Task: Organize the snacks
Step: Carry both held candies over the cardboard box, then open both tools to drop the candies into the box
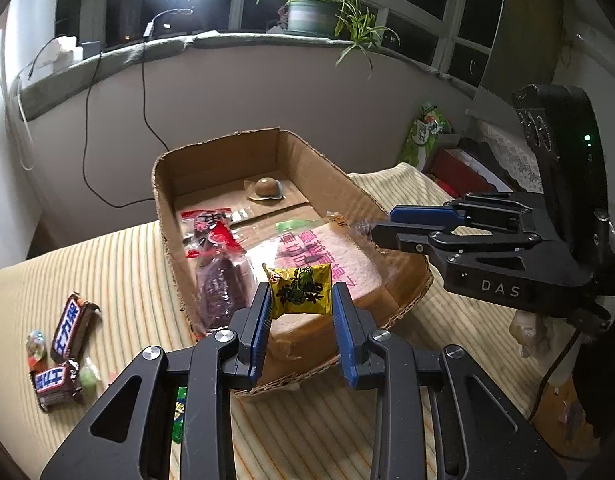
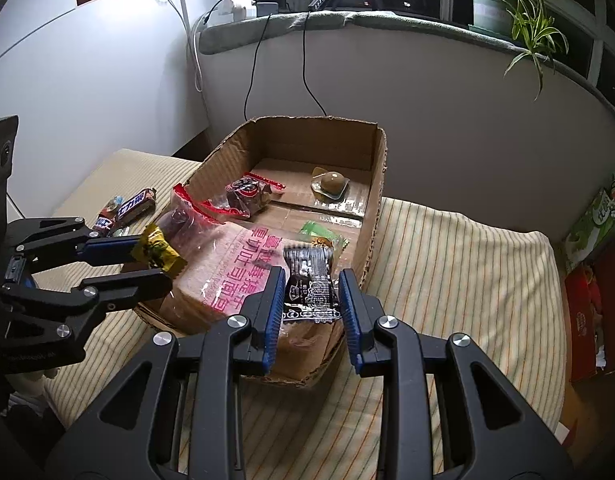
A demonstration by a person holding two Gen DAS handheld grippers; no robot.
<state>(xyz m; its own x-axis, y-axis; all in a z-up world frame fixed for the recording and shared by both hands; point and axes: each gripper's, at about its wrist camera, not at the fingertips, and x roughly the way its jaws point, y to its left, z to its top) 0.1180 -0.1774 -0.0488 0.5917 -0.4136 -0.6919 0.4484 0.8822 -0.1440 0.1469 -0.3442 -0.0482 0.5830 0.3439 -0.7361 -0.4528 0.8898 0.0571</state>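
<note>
My left claw (image 1: 300,304) is clenched on a yellow snack packet (image 1: 299,290), my right claw (image 2: 312,304) on a black snack packet (image 2: 310,286), both held over the near end of the cardboard box (image 2: 377,184), above the bagged bread (image 2: 231,264). Chocolate bars (image 1: 69,330) lie on the striped tabletop (image 1: 123,272) just left of the box.

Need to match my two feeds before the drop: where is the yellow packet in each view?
Left wrist: yellow packet at lower centre, clamped between the left gripper's blue fingers.
Right wrist: yellow packet at the left edge, at the tip of the left gripper, seen side-on.
Shared landmark: the cardboard box behind it.
</note>
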